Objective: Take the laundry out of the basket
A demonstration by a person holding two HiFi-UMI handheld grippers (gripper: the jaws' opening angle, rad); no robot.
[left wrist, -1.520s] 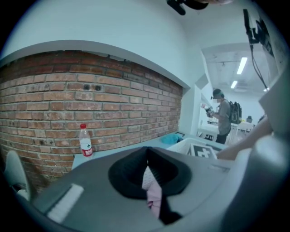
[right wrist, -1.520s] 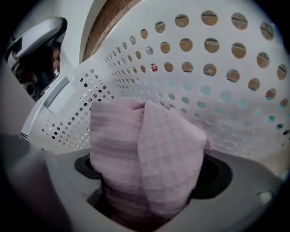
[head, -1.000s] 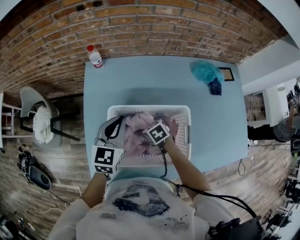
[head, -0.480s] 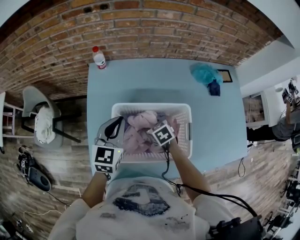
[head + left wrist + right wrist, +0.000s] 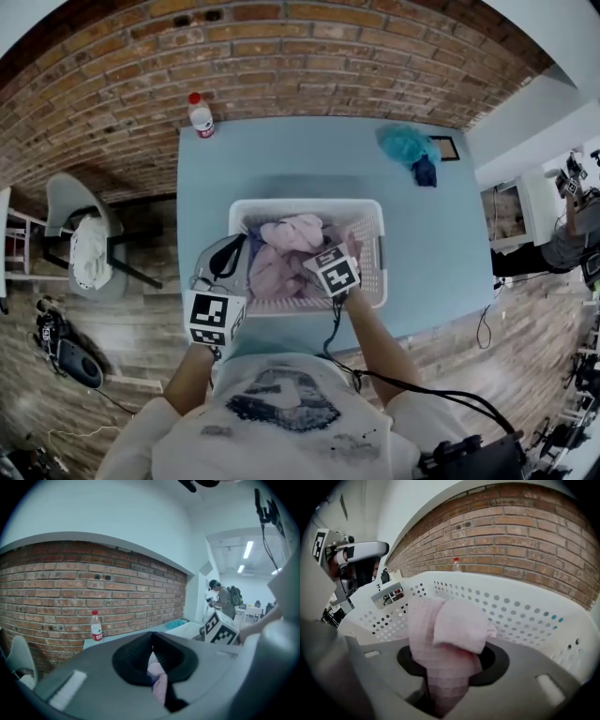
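Laundry is mostly sitting in the white perforated plastic basket (image 5: pixel 305 204), a heap of pale pink pieces (image 5: pixel 286 258) piled inside it, and the basket is on the light blue tabletop (image 5: pixel 431 253) close to the person's edge. The right gripper (image 5: pixel 323 258) is over the near right part of the basket, angled down into it, with the bare forearm (image 5: pixel 375 342) coming up from the person's chest. Its jaws have just been closing and in the right gripper view they're clamped on a pink waffle-weave cloth (image 5: pixel 454 625), which bunches up out of the jaws and flops over in front of the basket's dotted inner wall (image 5: pixel 520 611). The left gripper (image 5: pixel 234 255) is at the basket's near left corner, held much closer to level and pointing toward the red brick wall (image 5: pixel 309 47). In the left gripper view its jaws look pressed together, with a small pinkish fold of fabric (image 5: pixel 158 686) pinched between them and something dark under it that I can't make out. Off at the far end of the table there's a clear plastic bottle with a red cap (image 5: pixel 200 115) and a crumpled teal cloth (image 5: pixel 406 143), both well apart from the basket.
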